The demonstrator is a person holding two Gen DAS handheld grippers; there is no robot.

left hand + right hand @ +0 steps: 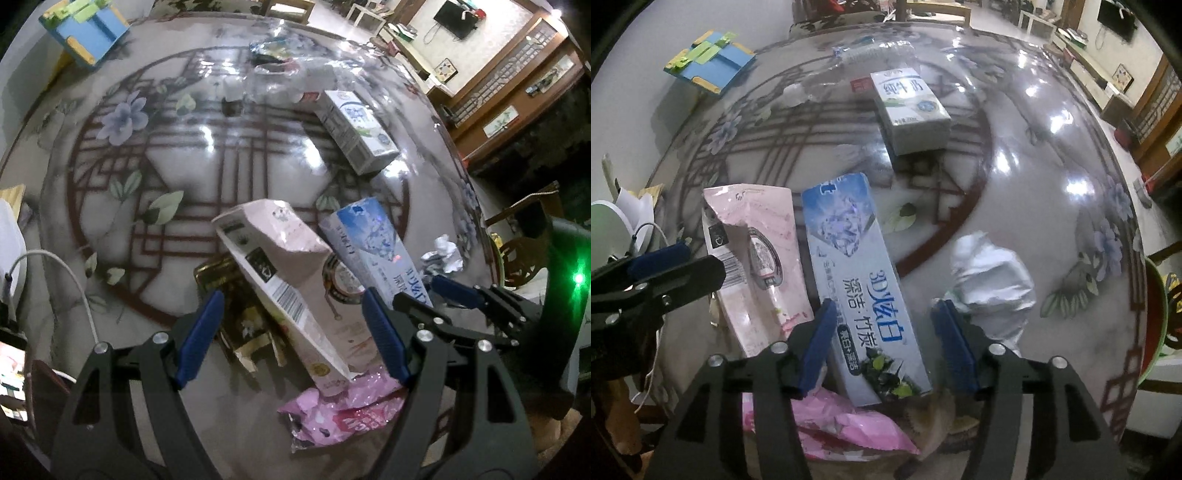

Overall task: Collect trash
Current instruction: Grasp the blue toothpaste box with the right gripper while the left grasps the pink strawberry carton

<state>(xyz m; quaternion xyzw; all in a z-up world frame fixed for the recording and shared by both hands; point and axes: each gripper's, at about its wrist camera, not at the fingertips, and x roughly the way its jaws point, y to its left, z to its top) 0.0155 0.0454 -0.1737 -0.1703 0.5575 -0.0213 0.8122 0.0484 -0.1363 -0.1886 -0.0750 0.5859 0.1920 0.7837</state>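
On glossy floral table — scattered cartons, both grippers released, wall television beyond.

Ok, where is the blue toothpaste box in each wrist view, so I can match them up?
Left wrist: blue toothpaste box lies right of centre, just beyond the right pad.
Right wrist: it runs from centre down between the open jaws.
Shared landmark: the white milk carton, farther back on the table in both.

Home, living/dining rm: round floral tabletop, wall TV, wood cabinet, chair, w/ household packaging.
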